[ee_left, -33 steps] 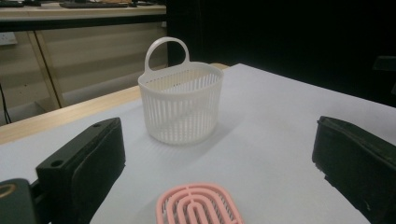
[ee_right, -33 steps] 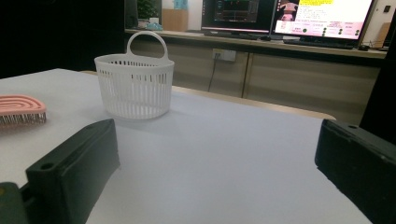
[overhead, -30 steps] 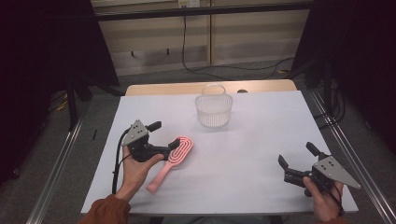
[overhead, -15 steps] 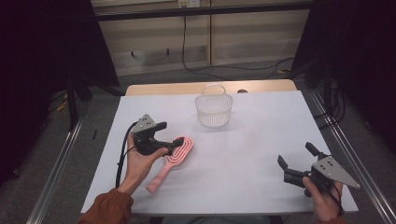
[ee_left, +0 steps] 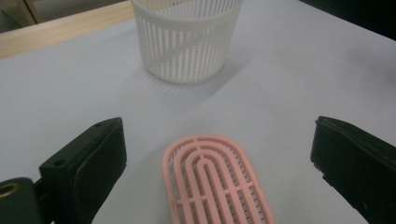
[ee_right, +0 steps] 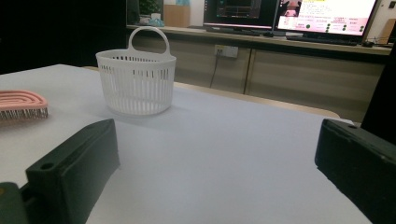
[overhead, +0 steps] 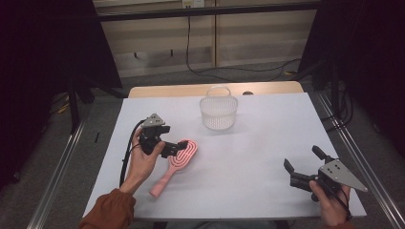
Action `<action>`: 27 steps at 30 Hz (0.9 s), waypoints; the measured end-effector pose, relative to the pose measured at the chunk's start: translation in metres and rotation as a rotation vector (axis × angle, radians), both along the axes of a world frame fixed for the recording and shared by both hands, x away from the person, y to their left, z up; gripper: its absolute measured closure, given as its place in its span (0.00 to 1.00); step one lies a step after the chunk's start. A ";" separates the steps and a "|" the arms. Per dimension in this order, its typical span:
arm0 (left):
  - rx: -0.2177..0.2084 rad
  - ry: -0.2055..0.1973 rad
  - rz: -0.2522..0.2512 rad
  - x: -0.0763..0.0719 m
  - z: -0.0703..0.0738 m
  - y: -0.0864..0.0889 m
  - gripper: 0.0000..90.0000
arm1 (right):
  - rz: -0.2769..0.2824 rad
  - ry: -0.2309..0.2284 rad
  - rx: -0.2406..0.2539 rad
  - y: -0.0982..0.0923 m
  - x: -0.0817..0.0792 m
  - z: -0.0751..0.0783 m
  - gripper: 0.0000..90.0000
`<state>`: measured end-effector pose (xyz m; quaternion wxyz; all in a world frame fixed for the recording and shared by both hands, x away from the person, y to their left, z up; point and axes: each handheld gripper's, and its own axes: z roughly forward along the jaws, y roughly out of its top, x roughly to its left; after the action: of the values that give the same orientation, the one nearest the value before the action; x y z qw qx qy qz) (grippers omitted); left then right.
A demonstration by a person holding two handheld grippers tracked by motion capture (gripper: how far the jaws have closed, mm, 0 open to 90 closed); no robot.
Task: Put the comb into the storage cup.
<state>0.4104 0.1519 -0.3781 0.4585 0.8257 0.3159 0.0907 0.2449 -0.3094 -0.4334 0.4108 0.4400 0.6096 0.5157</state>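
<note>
Standing upright toward the far side of the white bench (overhead: 267, 162), the white slotted plastic basket (overhead: 218, 112) with its arched handle has nothing visible inside it through the slats. Nearer the person, the pink vented plastic hairbrush (overhead: 174, 164) lies flat. The left hand-held gripper (overhead: 177, 147) hovers at the brush head, its jaws spread, having just been opening, either side of the head without pressing it. The right hand-held gripper (overhead: 302, 159) is open, well apart from both.

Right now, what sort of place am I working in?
Most likely a lab or office test bench: a white-topped table in a metal frame, computer monitors on a counter behind, loose cables on the floor. The basket and brush look like props.
</note>
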 end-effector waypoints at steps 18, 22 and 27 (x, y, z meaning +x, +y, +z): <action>0.189 0.187 -0.050 0.013 0.002 -0.015 0.05 | 0.009 0.013 0.000 0.000 0.002 -0.002 0.00; 0.230 0.226 -0.042 0.018 -0.002 -0.018 0.06 | 0.011 0.013 -0.003 0.000 0.002 -0.002 0.00; 0.263 0.226 -0.010 0.022 -0.005 -0.020 0.09 | 0.013 0.015 -0.004 0.000 0.002 -0.002 0.00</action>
<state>0.4325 0.1316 -0.3834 0.3085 0.8852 0.3465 0.0356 0.2469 -0.3090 -0.4351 0.4036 0.4392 0.6166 0.5138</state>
